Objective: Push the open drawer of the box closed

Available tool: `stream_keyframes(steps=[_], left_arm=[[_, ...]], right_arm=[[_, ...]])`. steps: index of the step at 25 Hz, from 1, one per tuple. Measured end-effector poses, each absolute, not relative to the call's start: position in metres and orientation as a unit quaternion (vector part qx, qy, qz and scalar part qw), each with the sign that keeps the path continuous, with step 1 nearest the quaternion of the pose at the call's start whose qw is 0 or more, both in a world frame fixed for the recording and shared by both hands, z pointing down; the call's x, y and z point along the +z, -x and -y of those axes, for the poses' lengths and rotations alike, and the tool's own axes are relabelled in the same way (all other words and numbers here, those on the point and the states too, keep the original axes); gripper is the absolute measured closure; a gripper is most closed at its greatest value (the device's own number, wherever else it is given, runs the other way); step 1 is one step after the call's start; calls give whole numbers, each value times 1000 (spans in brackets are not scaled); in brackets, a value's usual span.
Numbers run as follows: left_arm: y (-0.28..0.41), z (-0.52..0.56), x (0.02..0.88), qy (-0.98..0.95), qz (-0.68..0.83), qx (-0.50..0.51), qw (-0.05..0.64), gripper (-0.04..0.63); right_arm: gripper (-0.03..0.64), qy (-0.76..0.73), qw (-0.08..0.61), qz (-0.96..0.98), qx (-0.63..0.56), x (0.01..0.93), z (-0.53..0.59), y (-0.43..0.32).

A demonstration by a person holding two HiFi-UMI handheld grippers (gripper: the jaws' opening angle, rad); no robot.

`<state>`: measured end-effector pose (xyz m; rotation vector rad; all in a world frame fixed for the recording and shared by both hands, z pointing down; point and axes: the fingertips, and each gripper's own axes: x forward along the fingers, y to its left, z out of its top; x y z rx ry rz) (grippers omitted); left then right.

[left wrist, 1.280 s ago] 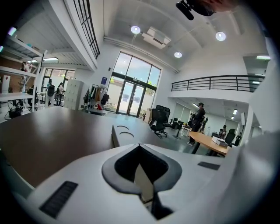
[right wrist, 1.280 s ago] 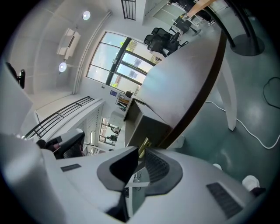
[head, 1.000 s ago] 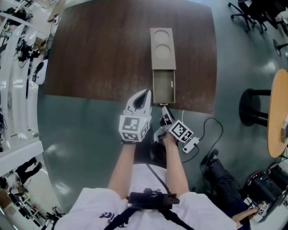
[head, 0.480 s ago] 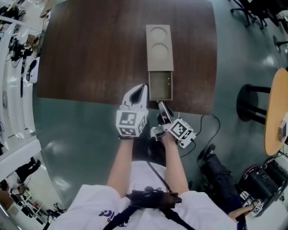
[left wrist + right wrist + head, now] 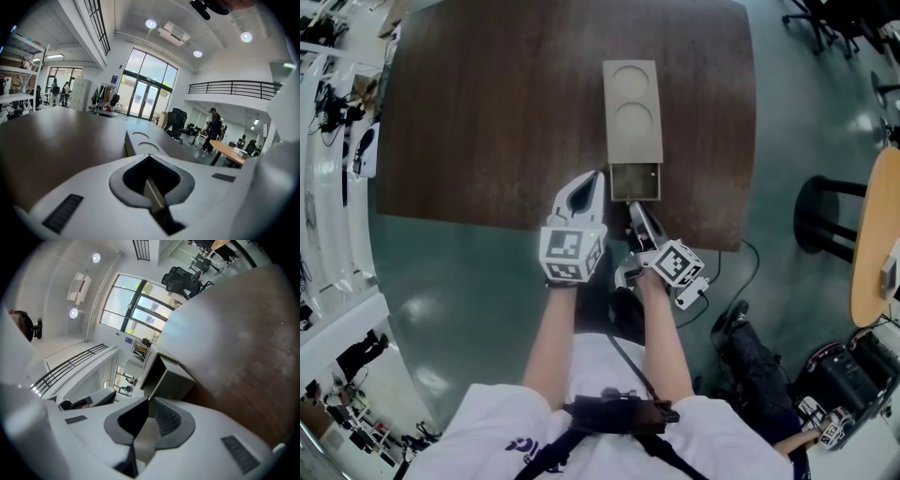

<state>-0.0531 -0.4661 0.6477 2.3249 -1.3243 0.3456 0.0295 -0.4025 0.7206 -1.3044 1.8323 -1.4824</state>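
A tan box [image 5: 633, 111] with two round recesses on top lies on the dark wooden table [image 5: 487, 112]. Its drawer [image 5: 635, 182] sticks out a short way toward me, open and empty. My right gripper [image 5: 635, 207] is shut, its tip right at the drawer's front face. In the right gripper view the drawer [image 5: 171, 378] stands just beyond the closed right gripper [image 5: 148, 400]. My left gripper [image 5: 597, 178] is shut too, its tip beside the drawer's left side. In the left gripper view the box [image 5: 140, 143] lies beyond the left gripper [image 5: 149, 155].
The table's near edge [image 5: 534, 225] runs just under the grippers. A black stool [image 5: 825, 220] and a round light wooden table [image 5: 874, 234] stand to the right. A cable [image 5: 741, 267] lies on the floor; white shelving [image 5: 333, 141] lines the left.
The drawer has slid into the box and shows much less of its length. My right gripper moved forward with its front face; the left gripper advanced alongside.
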Motion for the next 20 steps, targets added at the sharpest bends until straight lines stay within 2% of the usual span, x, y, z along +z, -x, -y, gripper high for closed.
stream_keyframes(steps=[6,13,18,20], left_arm=[[55,483,653,-839,478,129,224,601],[73,515,645,-833,488,116,231,601],[83,539,637,-835,488,104,232,601],[85,546,633,-835,489,97,234,601]], right_arm=[[569,461,252,-674,-519,709,443,-30],[569,516,187,-649,-526,724,465,-34],[569,501,222,-649,-528,715,487,-25],[569,502,212,-652,-527,718,486,-28]])
